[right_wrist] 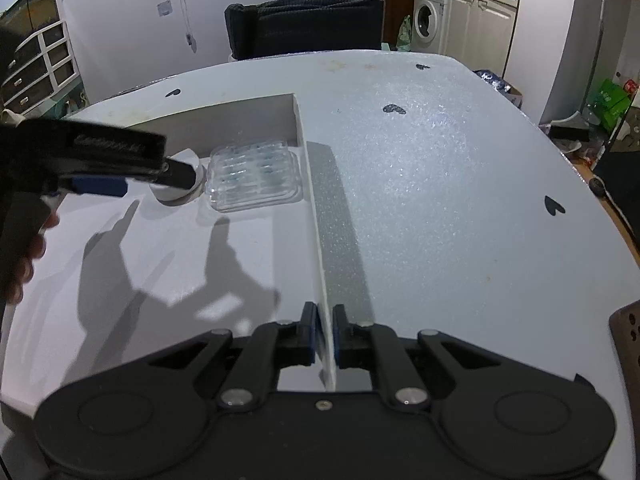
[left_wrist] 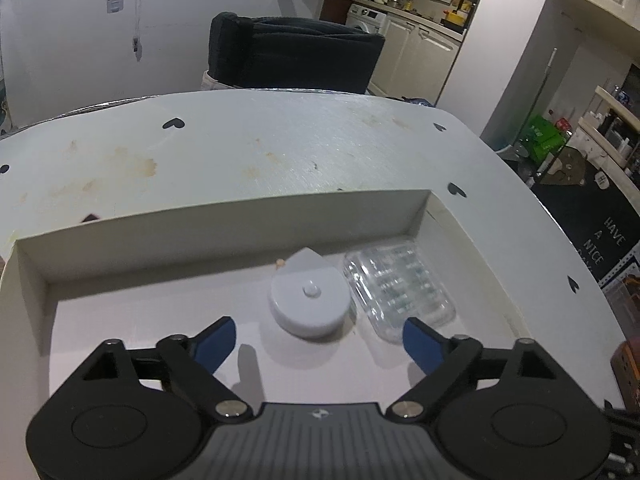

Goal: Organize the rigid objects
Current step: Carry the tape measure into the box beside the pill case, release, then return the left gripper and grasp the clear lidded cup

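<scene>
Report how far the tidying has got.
Done: the white disc and clear case lie side by side in the box. In hand: the right gripper clamps the box's wall; the left gripper hovers open over the disc. Left: nothing loose shows on the table.

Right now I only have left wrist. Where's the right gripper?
Observer: The right gripper is shut on the box wall, near end of the right side.
Operator: Anything in the box that I'm missing?
Observer: No; only the grey disc and clear case, side by side near the far right corner.
Operator: Left fingers touching either?
Observer: Cannot tell; the left gripper hides most of the disc from the right wrist.
</scene>
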Tool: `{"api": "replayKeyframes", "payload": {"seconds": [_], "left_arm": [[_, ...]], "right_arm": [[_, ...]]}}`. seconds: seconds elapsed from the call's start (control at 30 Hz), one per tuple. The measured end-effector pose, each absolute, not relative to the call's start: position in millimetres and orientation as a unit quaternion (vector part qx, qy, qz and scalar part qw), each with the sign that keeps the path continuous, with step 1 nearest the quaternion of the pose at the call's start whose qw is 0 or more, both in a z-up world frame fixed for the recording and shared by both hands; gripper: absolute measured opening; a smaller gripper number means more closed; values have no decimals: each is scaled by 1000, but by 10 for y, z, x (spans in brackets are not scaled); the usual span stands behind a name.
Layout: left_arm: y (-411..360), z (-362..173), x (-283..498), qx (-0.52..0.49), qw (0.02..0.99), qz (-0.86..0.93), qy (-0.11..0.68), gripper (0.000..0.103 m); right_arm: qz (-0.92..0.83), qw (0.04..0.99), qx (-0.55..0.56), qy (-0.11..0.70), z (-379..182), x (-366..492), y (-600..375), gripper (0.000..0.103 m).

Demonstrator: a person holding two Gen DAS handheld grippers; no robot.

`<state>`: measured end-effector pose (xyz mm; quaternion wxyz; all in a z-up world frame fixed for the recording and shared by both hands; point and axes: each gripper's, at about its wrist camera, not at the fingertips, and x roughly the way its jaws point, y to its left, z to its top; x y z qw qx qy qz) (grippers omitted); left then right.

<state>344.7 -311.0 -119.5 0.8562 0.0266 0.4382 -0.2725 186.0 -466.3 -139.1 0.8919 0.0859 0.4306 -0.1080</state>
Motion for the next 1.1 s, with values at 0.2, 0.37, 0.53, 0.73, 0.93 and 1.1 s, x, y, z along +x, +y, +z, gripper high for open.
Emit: {"api": "replayKeyframes", "payload": {"seconds": [0.2,0.37,0.53,0.73,0.93,1.1], "left_arm": [[-3011,-1066,3225,29,855,-292,427,101],[-2867,-892,2971,39,857,-319,403,103],[-2615,-713,2737,35,862,-334,380,103],[-2252,-534,2477,39,873,-338,349,103],[-1741,-394,2308,20,891,-320,321,103],[-1282,-329,2252,7,907,-293,303,103]], "right_arm": [[-105,893,77,432,-1394,1868,-4652,8],[-102,893,73,432,-1401,1868,-4645,8],[-106,891,70,436,-1395,1883,-4628,8],[-109,890,57,439,-1391,1888,-4591,9],[-110,890,49,440,-1386,1888,-4582,9],[-111,890,43,441,-1385,1890,-4570,9]]}}
